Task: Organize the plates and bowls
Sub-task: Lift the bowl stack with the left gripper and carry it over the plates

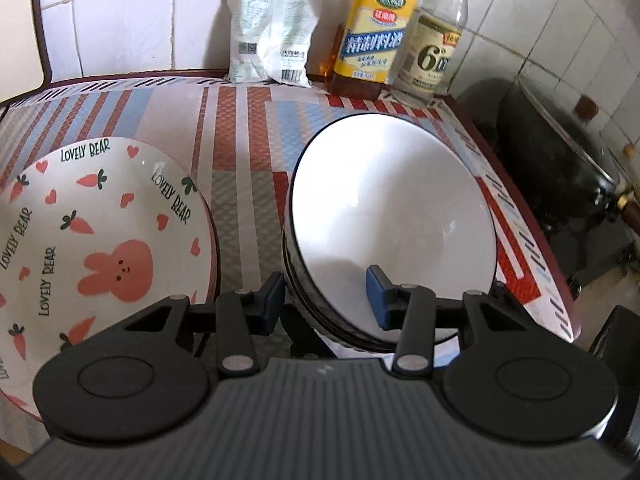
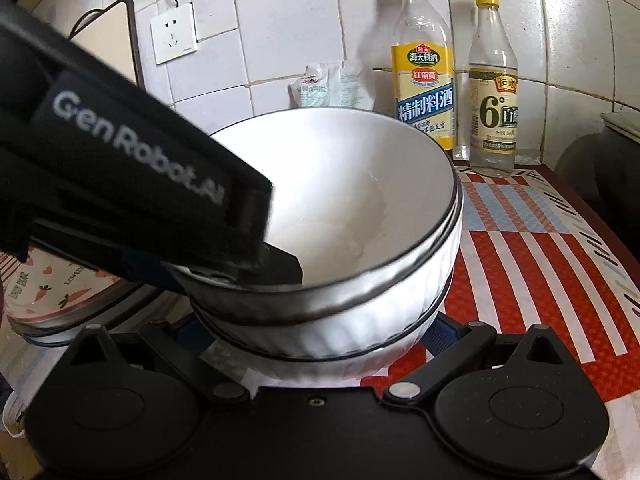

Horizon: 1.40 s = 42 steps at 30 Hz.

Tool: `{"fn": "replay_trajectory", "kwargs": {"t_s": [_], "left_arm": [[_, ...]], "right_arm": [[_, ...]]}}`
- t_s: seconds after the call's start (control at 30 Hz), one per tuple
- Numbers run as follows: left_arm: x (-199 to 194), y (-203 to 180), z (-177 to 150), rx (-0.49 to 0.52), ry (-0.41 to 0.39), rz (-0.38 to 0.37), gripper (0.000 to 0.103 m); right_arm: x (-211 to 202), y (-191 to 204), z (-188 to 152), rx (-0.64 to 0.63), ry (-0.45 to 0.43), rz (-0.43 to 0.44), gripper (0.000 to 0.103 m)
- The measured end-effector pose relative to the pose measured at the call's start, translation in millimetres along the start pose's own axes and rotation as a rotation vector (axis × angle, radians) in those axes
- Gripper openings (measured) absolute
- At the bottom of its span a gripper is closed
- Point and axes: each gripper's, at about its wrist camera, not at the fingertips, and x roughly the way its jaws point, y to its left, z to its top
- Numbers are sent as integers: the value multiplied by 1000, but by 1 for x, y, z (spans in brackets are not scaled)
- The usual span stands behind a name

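A: Currently, what do the left tongs (image 1: 326,300) hold?

B: They straddle the near rim of the top white bowl (image 1: 392,220), one pad inside and one outside, with gaps visible; not clamped. The right tongs (image 2: 320,332) are spread around the bowl stack (image 2: 332,320); contact cannot be confirmed.

A: Progress?

B: Bowls are nested on the counter (image 1: 248,128); the bear plate (image 1: 100,240) rests beside them. Completion appears near. Bottles stand behind.
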Motion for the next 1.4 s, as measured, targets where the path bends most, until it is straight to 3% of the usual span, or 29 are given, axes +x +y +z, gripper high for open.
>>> {"fn": "replay_trajectory", "kwargs": {"t_s": [0.43, 0.73, 1.07, 1.4], "left_arm": [[-7, 8, 5, 4, 1, -41, 42], [-51, 13, 17, 13, -43, -26, 42], [-105, 50, 28, 57, -55, 71, 42], [-96, 108, 18, 76, 5, 82, 42]], "right_arm": [[-7, 5, 6, -12, -24, -31, 103], [-24, 26, 32, -84, -57, -10, 103], [-27, 81, 63, -130, -85, 85, 103], [4, 118, 57, -102, -9, 138, 103]]}}
